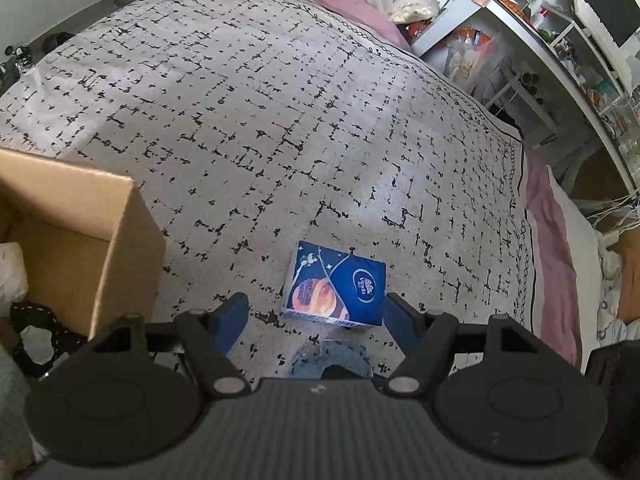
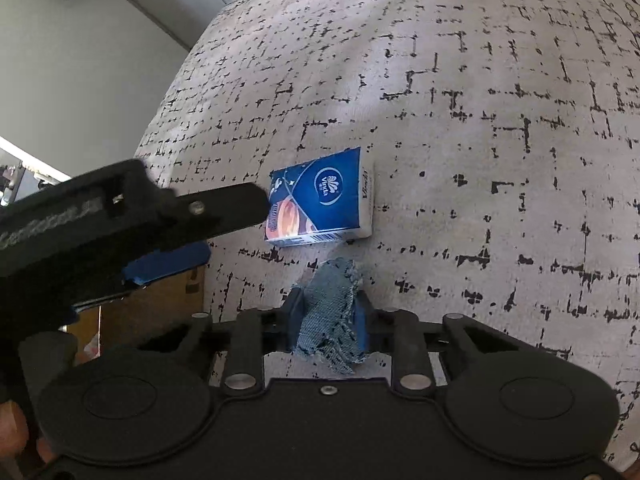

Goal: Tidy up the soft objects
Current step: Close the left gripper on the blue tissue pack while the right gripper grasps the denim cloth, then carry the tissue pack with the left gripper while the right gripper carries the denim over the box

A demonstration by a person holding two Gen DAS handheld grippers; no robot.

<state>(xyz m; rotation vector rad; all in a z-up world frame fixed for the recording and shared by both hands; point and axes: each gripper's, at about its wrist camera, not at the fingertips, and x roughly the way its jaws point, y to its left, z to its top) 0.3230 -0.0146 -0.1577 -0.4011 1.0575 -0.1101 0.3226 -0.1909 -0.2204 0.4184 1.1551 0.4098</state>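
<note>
Now the right gripper (image 2: pixel 328 322) pinches the denim scrap (image 2: pixel 330 320); left gripper (image 1: pixel 316 312), spread, nears the tissue pack (image 1: pixel 336 284); the cardboard box (image 1: pixel 100 236), left, likely comes next.

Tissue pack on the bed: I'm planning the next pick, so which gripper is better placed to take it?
Left, probably. The left gripper is open and empty, right in front of the tissue pack. The right gripper is shut on a denim scrap.
</note>
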